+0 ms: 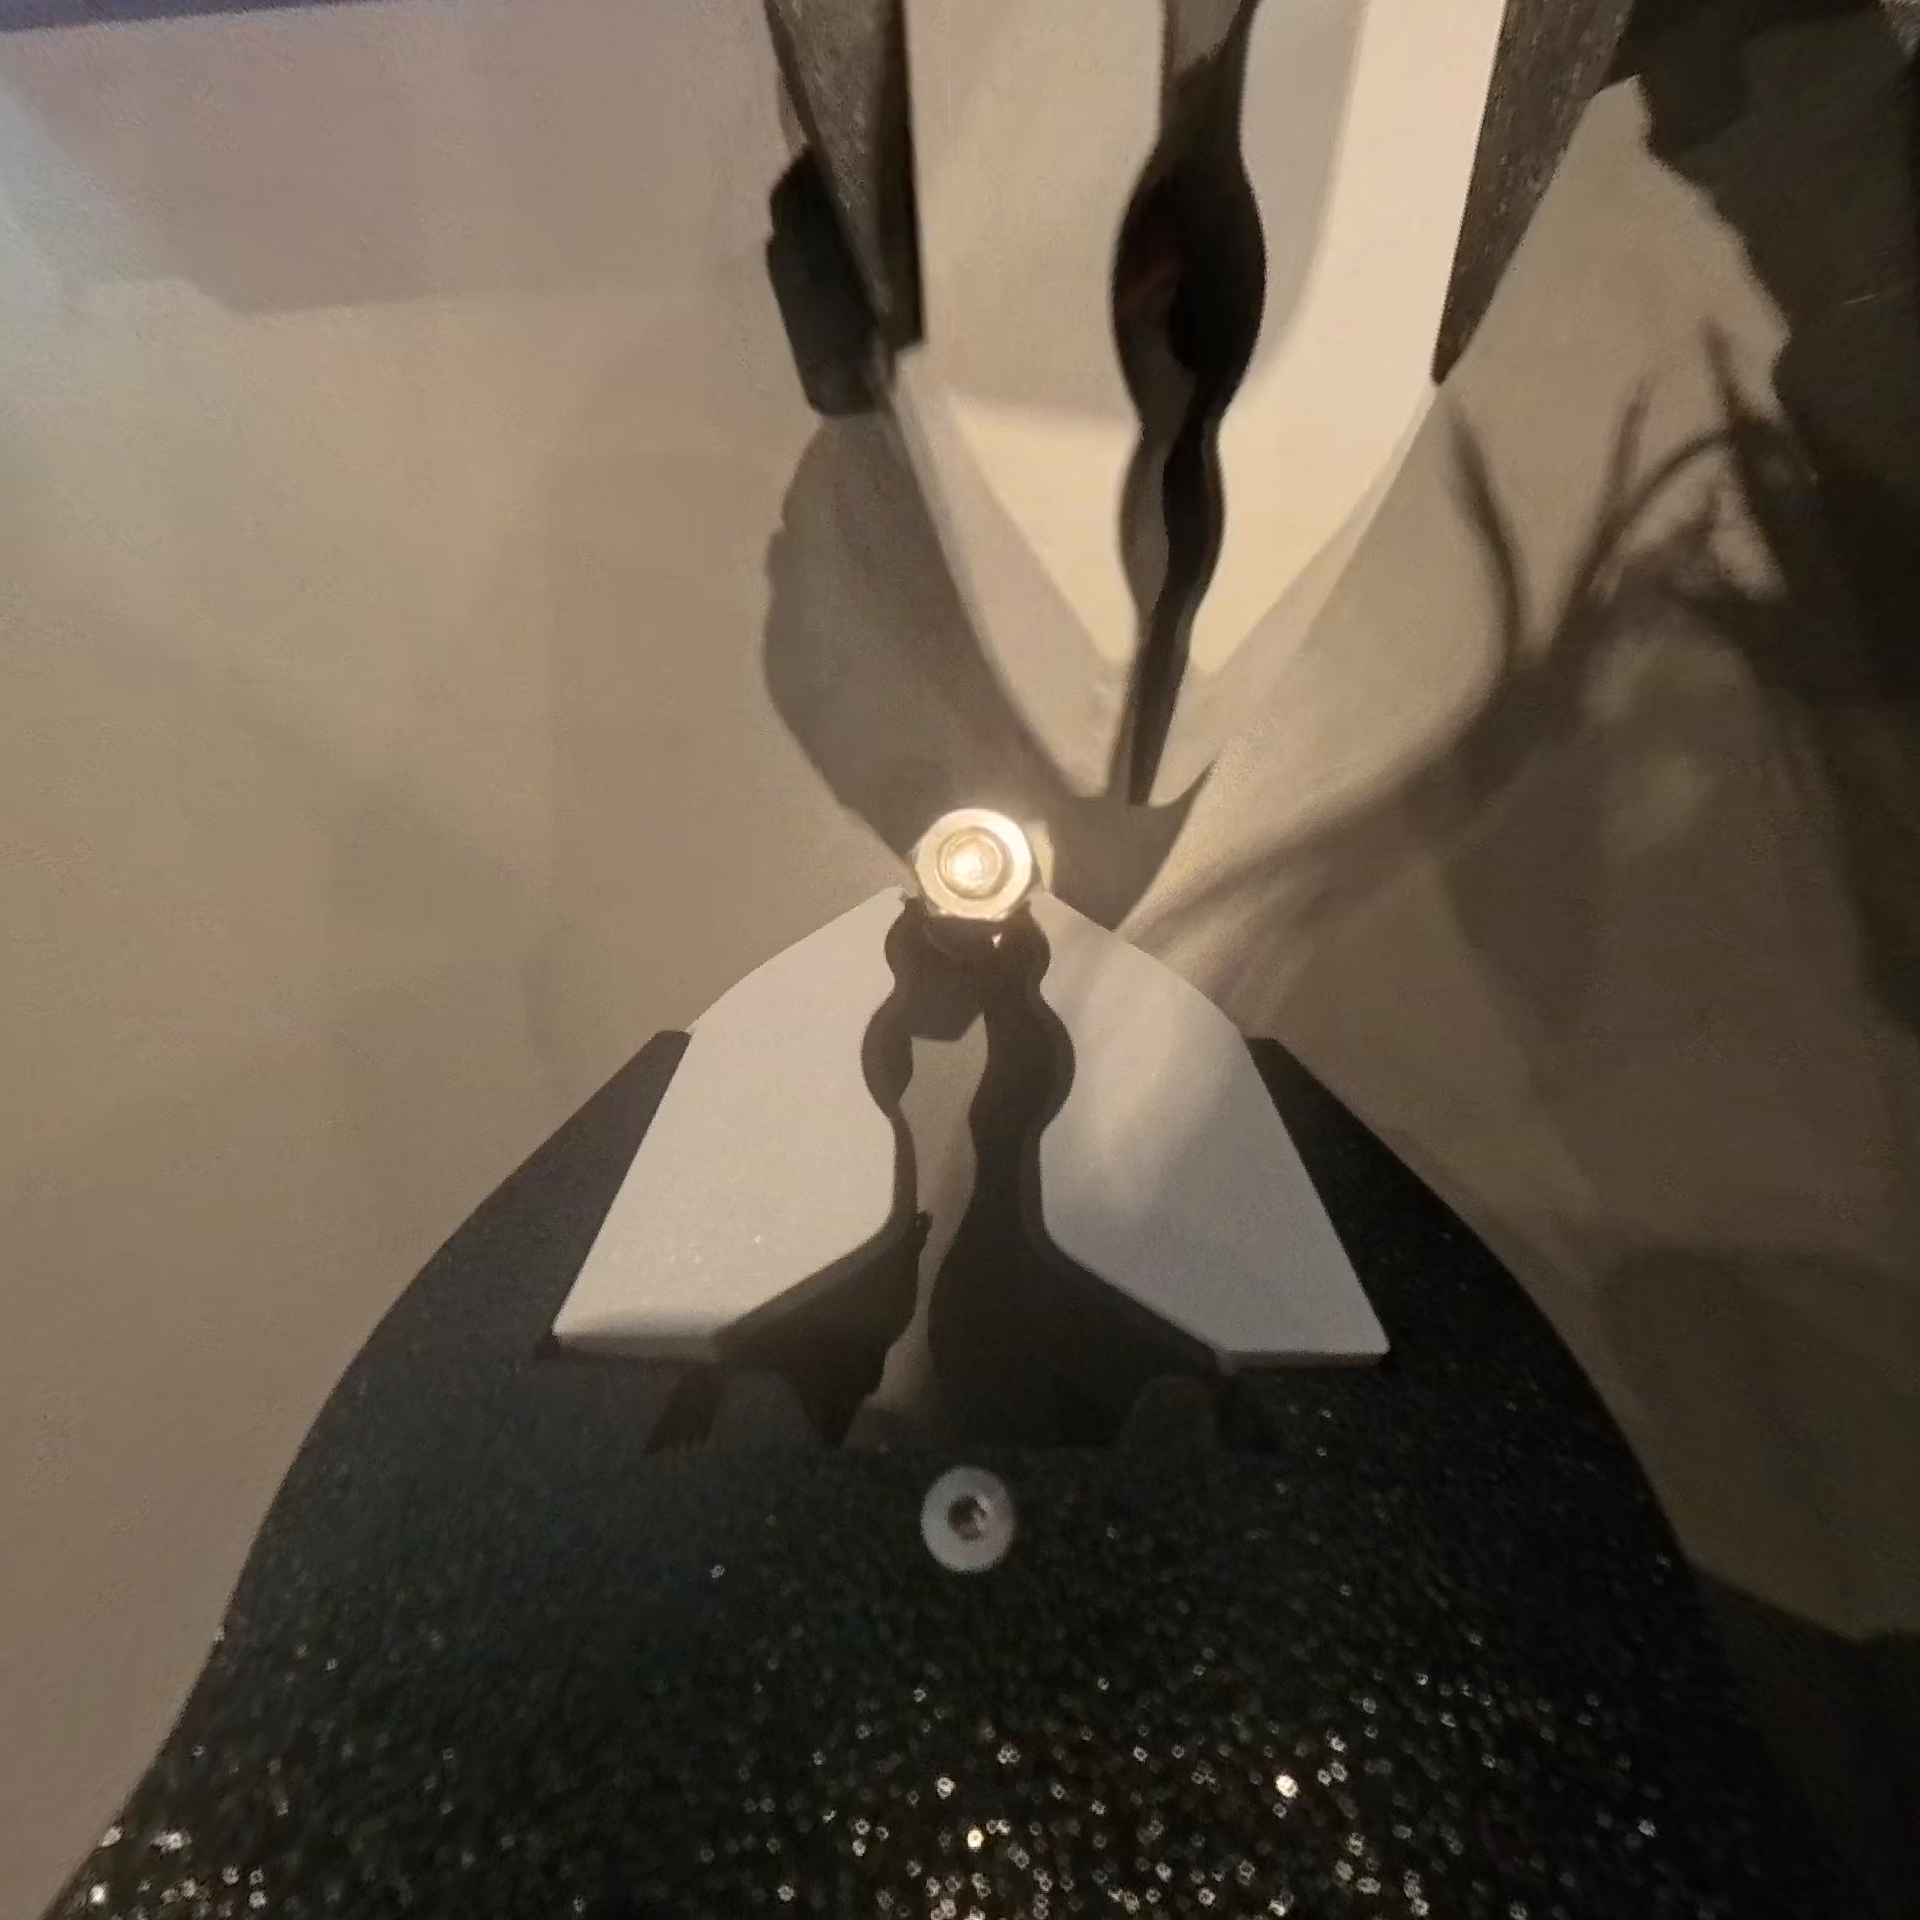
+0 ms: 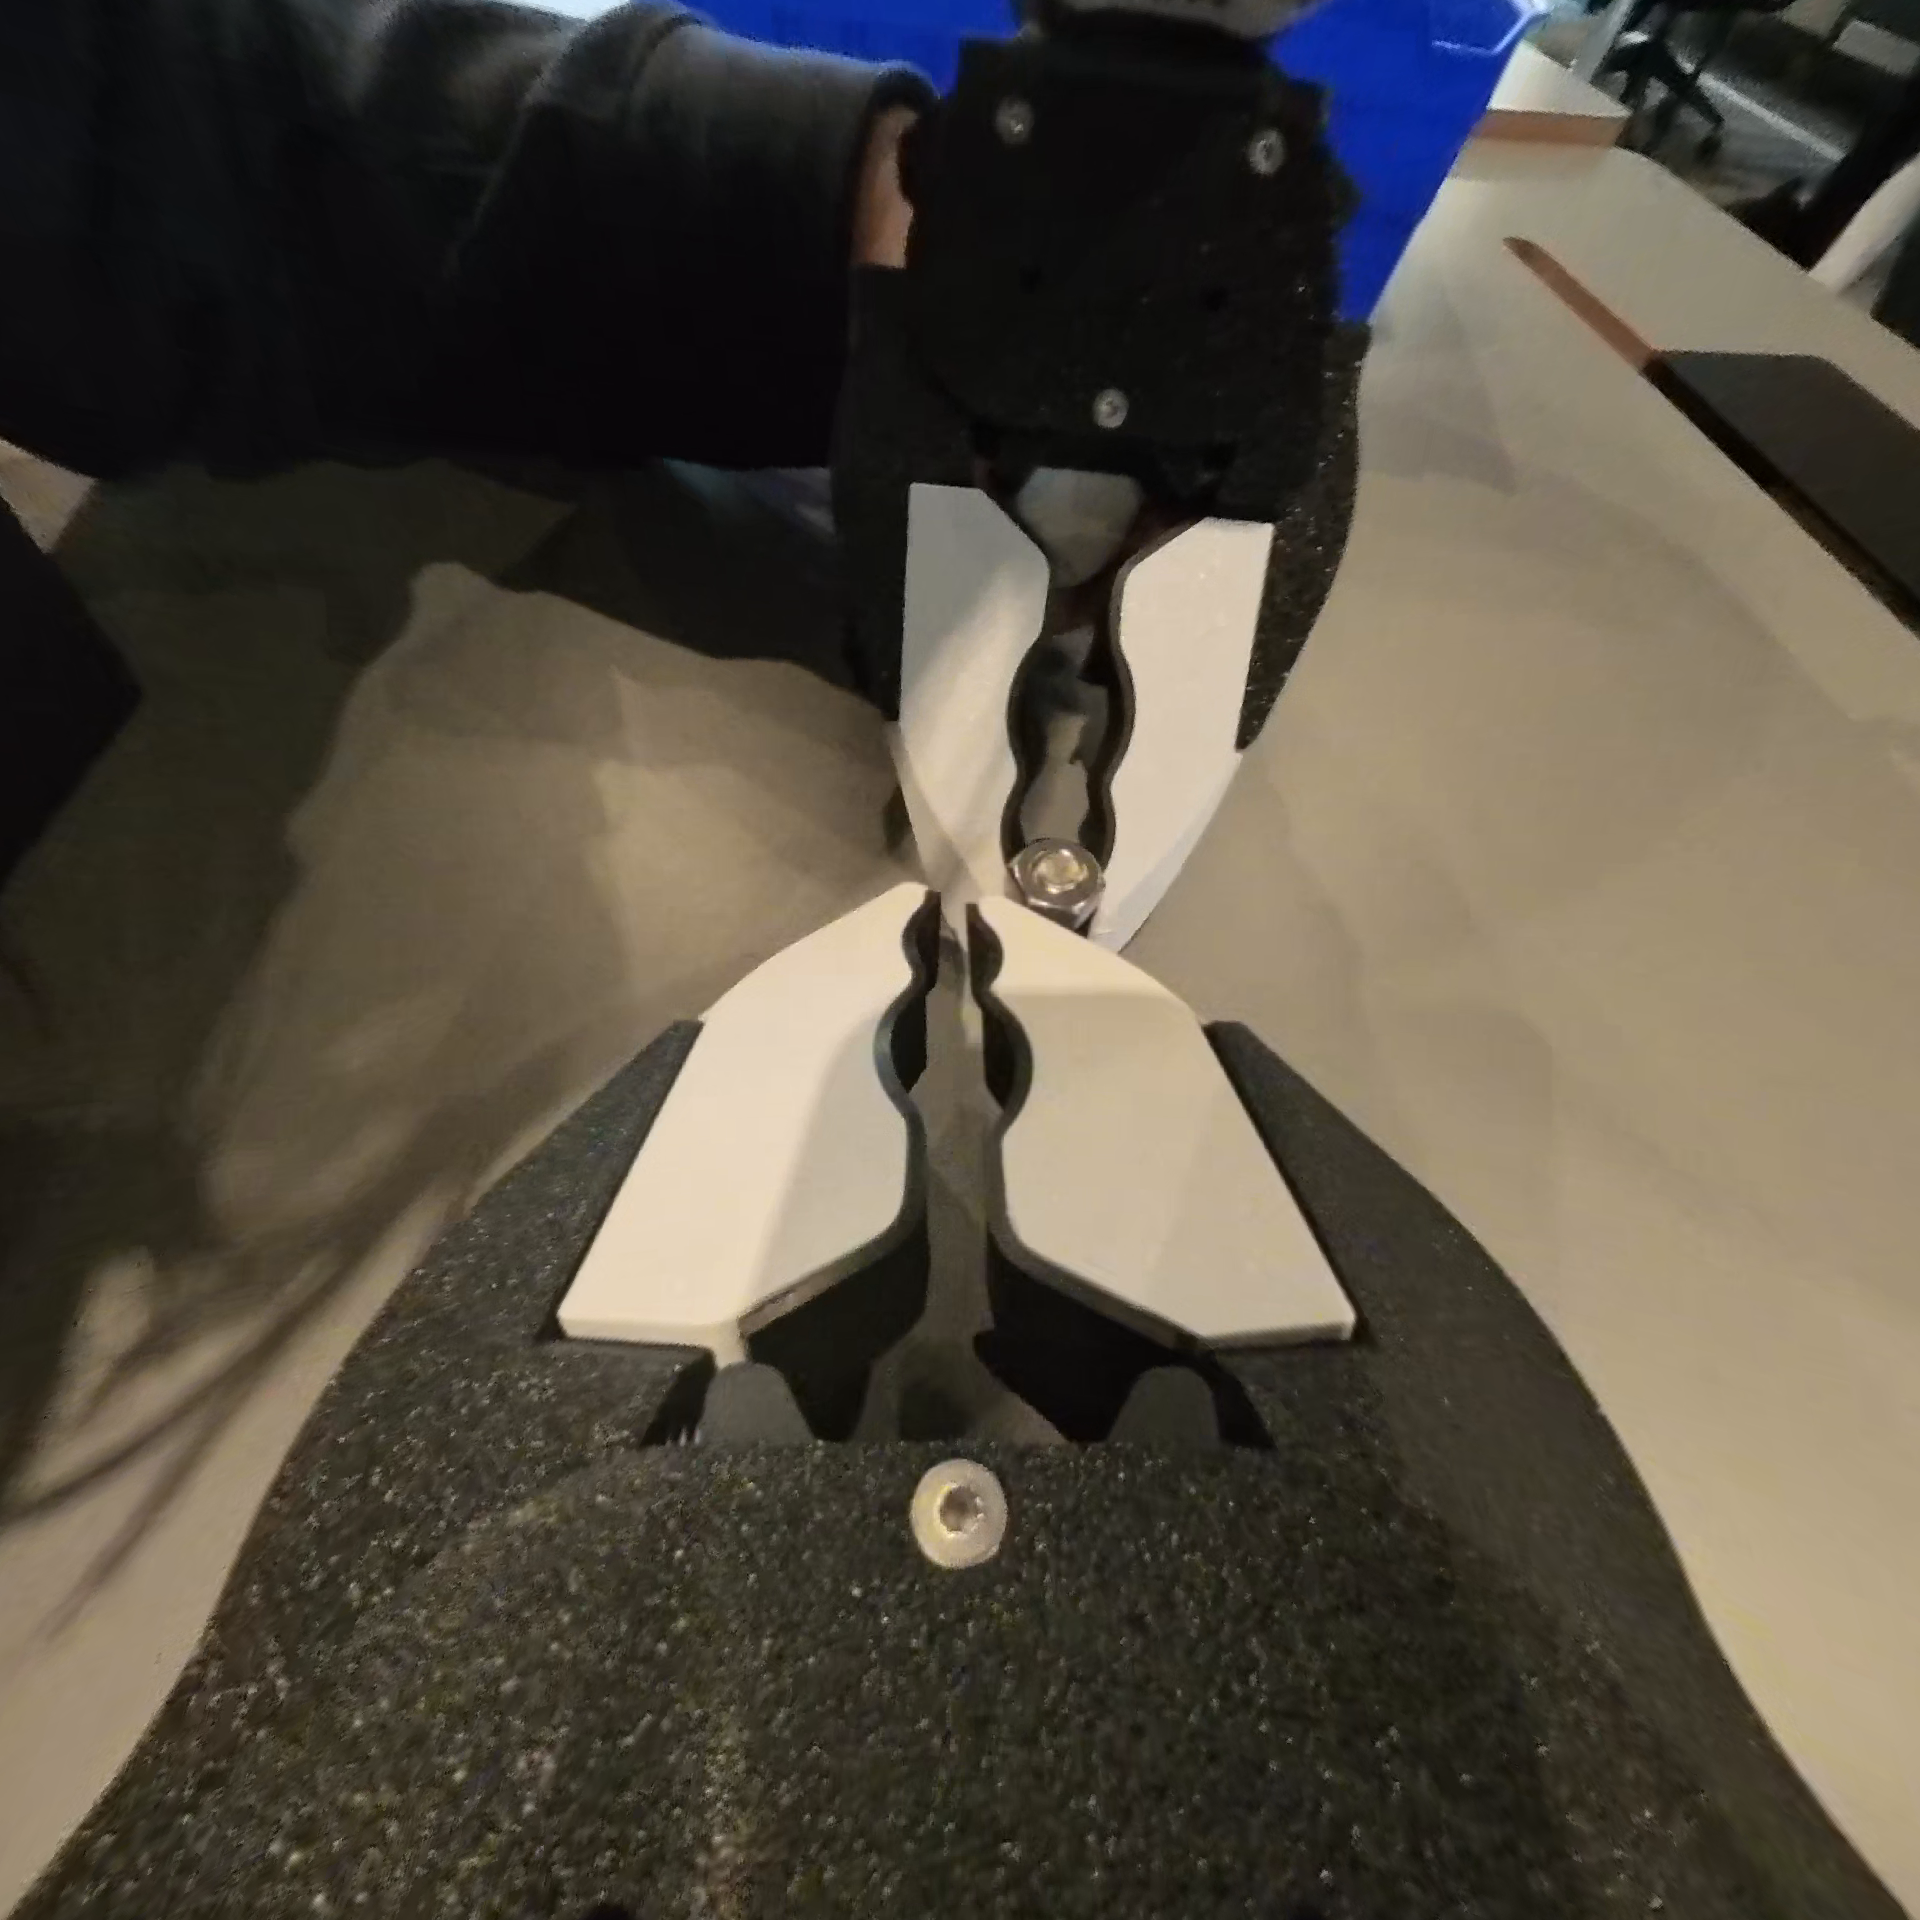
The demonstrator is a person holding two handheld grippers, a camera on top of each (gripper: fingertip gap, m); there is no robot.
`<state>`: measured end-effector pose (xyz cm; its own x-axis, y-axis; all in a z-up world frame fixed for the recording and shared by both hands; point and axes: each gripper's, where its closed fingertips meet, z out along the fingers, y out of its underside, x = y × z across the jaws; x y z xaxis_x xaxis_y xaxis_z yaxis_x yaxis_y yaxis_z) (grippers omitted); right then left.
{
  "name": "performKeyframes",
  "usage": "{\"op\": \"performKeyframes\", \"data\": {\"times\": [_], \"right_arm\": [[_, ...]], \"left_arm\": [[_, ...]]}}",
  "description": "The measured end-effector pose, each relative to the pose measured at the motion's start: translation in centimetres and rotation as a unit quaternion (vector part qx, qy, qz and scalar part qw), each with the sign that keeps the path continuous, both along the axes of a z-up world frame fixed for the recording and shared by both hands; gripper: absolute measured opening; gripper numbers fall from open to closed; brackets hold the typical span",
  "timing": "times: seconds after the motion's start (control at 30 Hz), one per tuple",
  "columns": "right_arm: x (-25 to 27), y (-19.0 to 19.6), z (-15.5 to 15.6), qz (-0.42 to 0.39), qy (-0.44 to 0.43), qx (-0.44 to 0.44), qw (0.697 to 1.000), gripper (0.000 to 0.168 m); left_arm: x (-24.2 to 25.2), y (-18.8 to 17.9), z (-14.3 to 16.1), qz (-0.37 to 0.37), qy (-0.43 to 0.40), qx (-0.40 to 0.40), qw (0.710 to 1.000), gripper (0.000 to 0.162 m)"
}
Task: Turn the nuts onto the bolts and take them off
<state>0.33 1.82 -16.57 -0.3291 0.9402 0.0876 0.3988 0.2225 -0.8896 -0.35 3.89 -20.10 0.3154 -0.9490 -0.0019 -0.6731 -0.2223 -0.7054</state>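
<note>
Left tool (image 1: 971, 920) pinches the bolt (image 1: 971, 860) at its very tips; a nut (image 1: 1003, 883) sits on it, the end catching bright light. All held in the air above the counter (image 2: 1558, 935).

Right tool (image 2: 948, 914): fingers nearly pressed together, tips just left of the nut. Cannot tell whether they grip anything.

Risks, as I judge them:
- Tip-only hold is thin; a sideways push from the right tool could lever the bolt out and drop it.
- Right tool looks off the bolt's axis, so it could slip off the nut's flats.
- Glare and blur hide the threads.
</note>
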Motion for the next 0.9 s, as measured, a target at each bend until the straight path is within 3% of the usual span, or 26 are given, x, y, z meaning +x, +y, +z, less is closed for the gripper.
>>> {"op": "performKeyframes", "data": {"times": [0.17,0.27,0.33,0.4,0.57,0.73,0.87,0.9], "right_arm": [[-0.5,1.2,0.0,-0.039,0.002,0.009,0.999,0.030],[-0.6,1.0,-0.4,-0.035,-0.009,0.021,0.999,0.032],[-0.5,0.6,-0.5,-0.020,-0.010,0.024,0.999,0.027],[0.1,0.0,-0.2,0.007,-0.005,0.003,1.000,0.000],[-0.2,1.4,0.3,-0.041,0.009,-0.013,0.999,0.025],[-0.6,1.2,-0.2,-0.038,-0.005,0.000,0.999,0.034],[0.0,-0.1,-0.1,0.008,-0.005,-0.006,1.000,0.004],[0.0,-0.1,0.0,0.007,-0.002,-0.007,1.000,0.005]], "left_arm": [[0.0,0.0,0.0,0.000,0.000,-0.001,1.000,0.016],[0.0,0.0,0.0,0.000,0.000,-0.001,1.000,0.016],[0.0,0.0,0.0,-0.001,0.000,-0.001,1.000,0.016],[0.0,0.0,0.0,-0.001,0.000,0.000,1.000,0.016],[0.0,0.0,0.0,-0.001,0.000,-0.001,1.000,0.016],[0.0,0.0,0.0,-0.001,0.000,-0.001,1.000,0.016],[0.0,0.0,0.0,-0.001,0.000,0.000,1.000,0.016],[0.0,0.0,0.0,-0.001,0.000,0.000,1.000,0.016]]}}
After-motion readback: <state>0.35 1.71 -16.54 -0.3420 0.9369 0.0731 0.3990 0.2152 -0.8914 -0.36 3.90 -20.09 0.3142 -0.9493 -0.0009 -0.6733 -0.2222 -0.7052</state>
